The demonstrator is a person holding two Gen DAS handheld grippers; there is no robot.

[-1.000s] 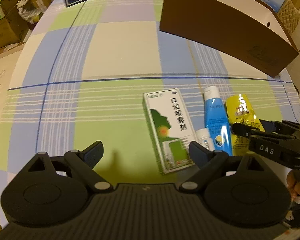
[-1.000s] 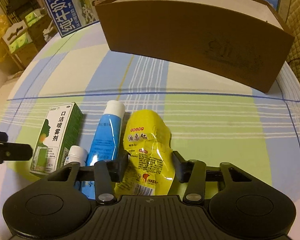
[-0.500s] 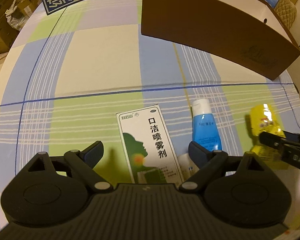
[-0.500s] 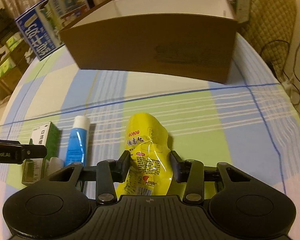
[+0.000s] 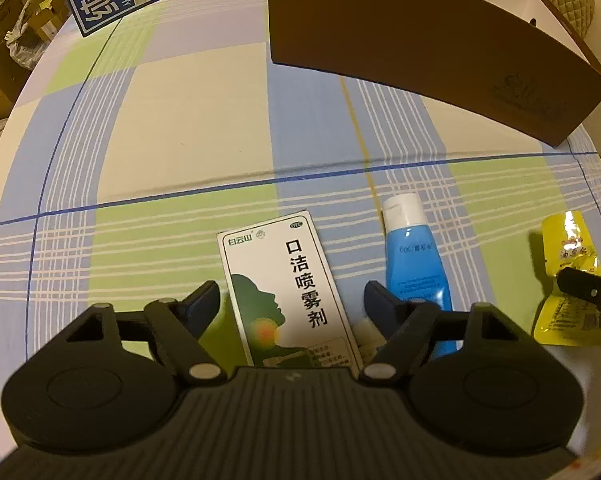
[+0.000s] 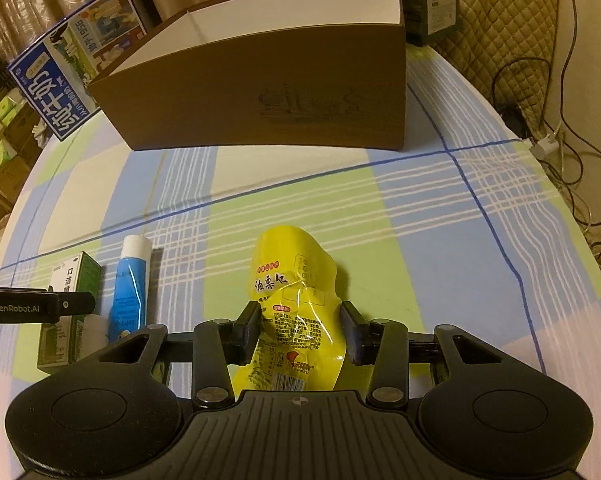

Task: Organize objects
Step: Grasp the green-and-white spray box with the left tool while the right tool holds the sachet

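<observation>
A yellow snack pouch [image 6: 296, 304] sits between the fingers of my right gripper [image 6: 300, 332], which is shut on it and holds it off the cloth. It also shows at the right edge of the left wrist view [image 5: 568, 280]. My left gripper [image 5: 292, 300] is open, its fingers on either side of a white-and-green spray box [image 5: 288, 288] lying flat. A blue tube with a white cap [image 5: 414, 264] lies right of the box. A small white bottle [image 5: 366, 336] lies between them, partly hidden.
A large open brown cardboard box [image 6: 268, 80] stands at the back of the checked tablecloth [image 6: 400, 240]. A blue milk carton box [image 6: 68, 80] leans at the back left. Cables and a quilted chair are off the table's right edge.
My right gripper closed on the yellow pouch, lifted it and carried it right, away from the tube. My left gripper moved over the spray box, which now lies between its open fingers.
</observation>
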